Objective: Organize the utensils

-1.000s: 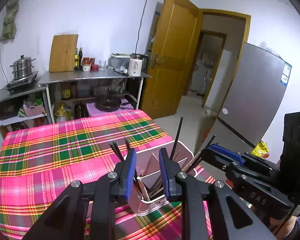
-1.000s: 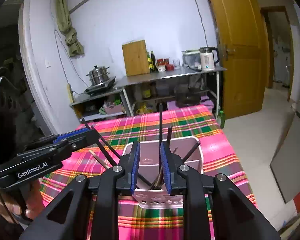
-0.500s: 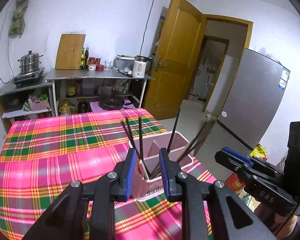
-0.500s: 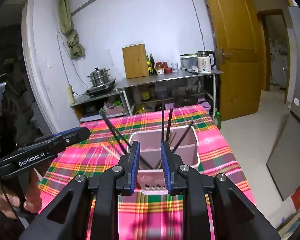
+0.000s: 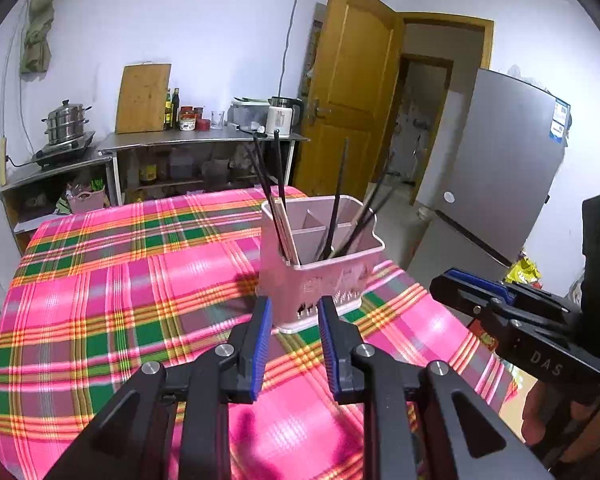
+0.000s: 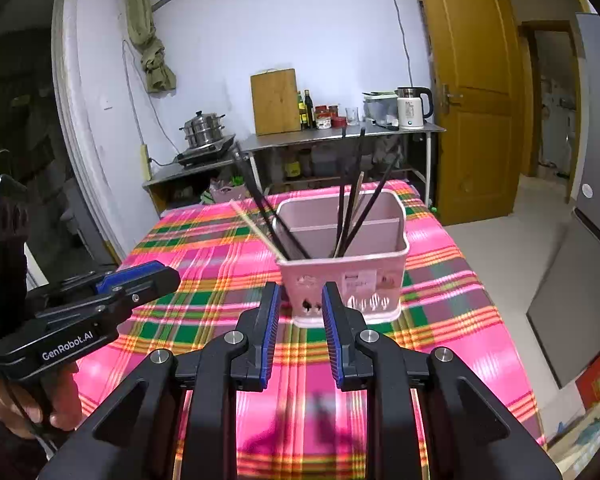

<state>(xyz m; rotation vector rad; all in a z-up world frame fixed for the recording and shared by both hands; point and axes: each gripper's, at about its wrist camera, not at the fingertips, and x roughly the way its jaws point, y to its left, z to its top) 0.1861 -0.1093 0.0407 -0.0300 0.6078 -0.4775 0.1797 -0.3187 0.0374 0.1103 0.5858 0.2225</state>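
A pink plastic utensil holder (image 5: 320,276) with inner dividers stands on the table's right part; it also shows in the right wrist view (image 6: 342,276). Several black chopsticks (image 5: 274,176) and a pale one lean in its compartments, also in the right wrist view (image 6: 354,196). My left gripper (image 5: 293,308) is open and empty, just short of the holder's base. My right gripper (image 6: 299,296) is open and empty, also just in front of the holder. Each gripper shows in the other's view, the right one (image 5: 472,288) and the left one (image 6: 140,276).
A pink, green and orange plaid cloth (image 5: 120,280) covers the table. Behind it stands a steel counter (image 5: 204,138) with a kettle, bottles, a cutting board and a steamer pot (image 5: 66,124). A wooden door (image 5: 348,92) and a grey fridge (image 5: 496,168) are to the right.
Both grippers have pulled back and away from the holder, which now appears farther off and lower in each view. Both stay open and empty.
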